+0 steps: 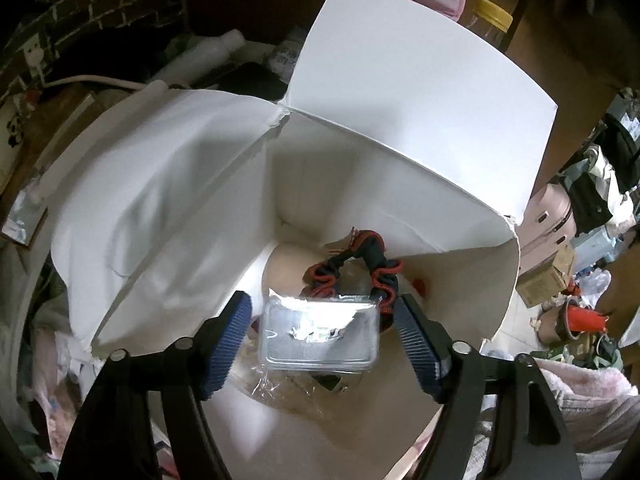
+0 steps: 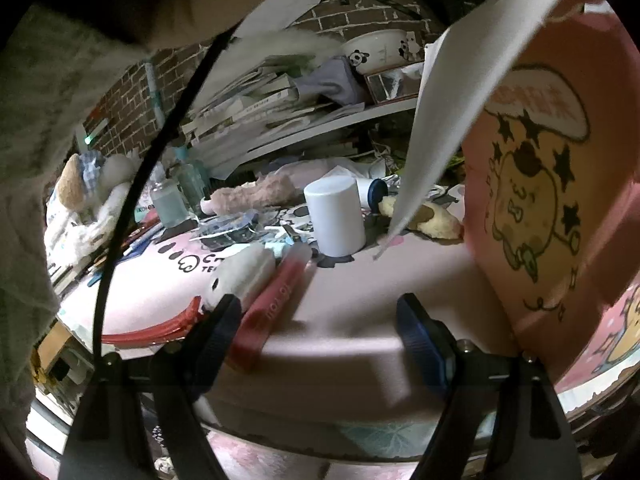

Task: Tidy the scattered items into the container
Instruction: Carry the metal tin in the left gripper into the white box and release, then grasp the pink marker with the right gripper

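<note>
- Left wrist view: my left gripper (image 1: 322, 330) is pointing steeply down into the open white box (image 1: 400, 128), its blue pads (image 1: 226, 344) spread wide and gripping nothing.
- Between the pads, touching neither, a clear plastic case (image 1: 318, 334) is lying flat inside the box, its long axis running across from one pad to the other.
- Just beyond the case, a black scrunchie with red edging (image 1: 356, 268) is resting against the box's inner wall.
- Farther out, the box flaps are standing open, and past them a jar with a yellow lid (image 1: 490, 20) is showing.
- Right wrist view: my right gripper (image 2: 320, 332) is hanging released over the pink mat (image 2: 360, 300), nothing between its fingers.
- Near its left pad, a pink tube (image 2: 276, 300) is lying on the mat, its long axis slanting away toward the upper right, beside a white fluffy item (image 2: 244, 276).
- Beyond those, a white cylinder (image 2: 336, 216) is standing upright.
- On the right, the box's pink cartoon-printed side (image 2: 552, 184) is rising close by.
</note>
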